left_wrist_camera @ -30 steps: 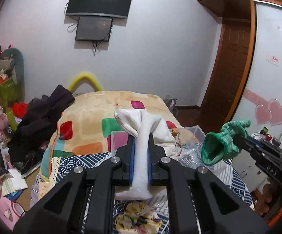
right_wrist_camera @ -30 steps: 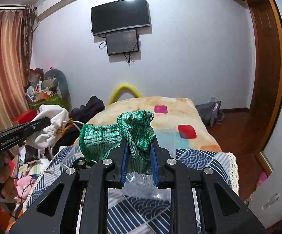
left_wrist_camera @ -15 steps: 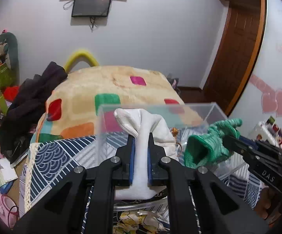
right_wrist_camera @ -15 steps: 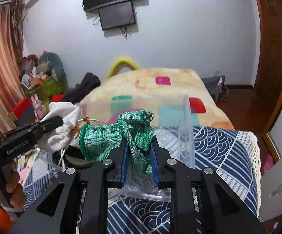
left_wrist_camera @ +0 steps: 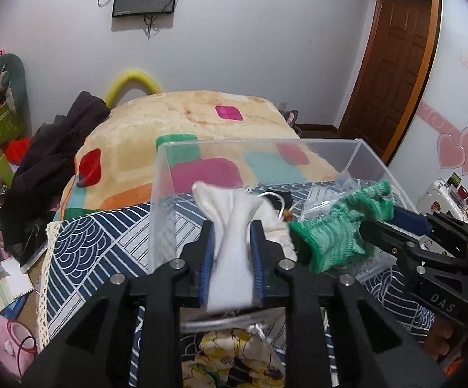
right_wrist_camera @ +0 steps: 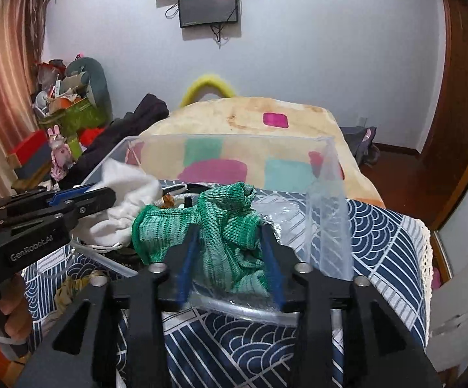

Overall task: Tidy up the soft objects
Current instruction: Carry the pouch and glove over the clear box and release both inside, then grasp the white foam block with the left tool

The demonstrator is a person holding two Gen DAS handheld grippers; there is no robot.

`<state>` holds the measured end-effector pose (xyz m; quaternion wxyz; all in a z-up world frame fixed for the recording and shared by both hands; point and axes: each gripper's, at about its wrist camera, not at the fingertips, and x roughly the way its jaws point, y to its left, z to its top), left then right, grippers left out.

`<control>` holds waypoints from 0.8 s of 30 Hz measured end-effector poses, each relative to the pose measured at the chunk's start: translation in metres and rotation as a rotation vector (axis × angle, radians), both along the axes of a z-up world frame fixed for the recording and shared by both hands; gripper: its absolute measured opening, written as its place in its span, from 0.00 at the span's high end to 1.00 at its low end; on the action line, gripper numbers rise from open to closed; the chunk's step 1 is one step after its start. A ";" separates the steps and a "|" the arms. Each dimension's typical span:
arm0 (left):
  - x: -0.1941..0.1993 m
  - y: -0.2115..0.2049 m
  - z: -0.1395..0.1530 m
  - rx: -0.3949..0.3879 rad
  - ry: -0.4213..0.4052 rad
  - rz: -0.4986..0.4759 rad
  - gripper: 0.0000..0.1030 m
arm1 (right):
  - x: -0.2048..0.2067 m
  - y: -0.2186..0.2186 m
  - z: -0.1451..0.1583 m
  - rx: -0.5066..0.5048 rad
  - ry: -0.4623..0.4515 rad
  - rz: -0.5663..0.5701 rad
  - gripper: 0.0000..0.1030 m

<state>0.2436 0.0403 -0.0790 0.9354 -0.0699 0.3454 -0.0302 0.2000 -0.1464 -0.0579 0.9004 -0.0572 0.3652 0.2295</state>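
My left gripper (left_wrist_camera: 231, 231) still has a white cloth pouch (left_wrist_camera: 230, 226) between its fingers, with the jaws spread wider than before, over the clear plastic box (left_wrist_camera: 161, 174). My right gripper (right_wrist_camera: 227, 236) has a green knitted glove (right_wrist_camera: 214, 223) between its jaws, which have parted and sit at the box's near edge. In the left wrist view the glove (left_wrist_camera: 337, 232) hangs from the right gripper (left_wrist_camera: 368, 226) just right of the pouch. In the right wrist view the pouch (right_wrist_camera: 120, 200) and the left gripper (right_wrist_camera: 104, 199) are at the left. The box (right_wrist_camera: 328, 200) holds clear plastic bags.
The box stands on a blue and white patterned cloth (left_wrist_camera: 82, 245). A yellow flowered pouch (left_wrist_camera: 230, 359) lies in front of the box. Behind is a bed with a colourful blanket (left_wrist_camera: 175, 119) and dark clothes (left_wrist_camera: 49, 161). Clutter fills the left side.
Both grippers have moved down and forward into the clear box with their cloths. The jaws of both have spread apart compared with the earlier tight grip.
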 end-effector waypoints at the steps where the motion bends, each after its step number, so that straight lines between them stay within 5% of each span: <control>1: -0.003 0.000 0.003 0.001 -0.006 0.000 0.74 | 0.001 -0.001 0.001 0.001 -0.001 -0.002 0.53; 6: -0.020 0.000 0.020 -0.006 -0.037 -0.007 0.53 | -0.003 -0.012 0.011 0.021 -0.015 -0.022 0.31; 15: -0.067 -0.012 0.044 0.054 -0.102 0.030 0.14 | -0.028 -0.028 0.035 0.064 -0.073 -0.046 0.27; 24: -0.110 -0.036 0.028 0.036 -0.047 -0.028 0.05 | -0.076 -0.050 0.035 0.058 -0.102 -0.048 0.21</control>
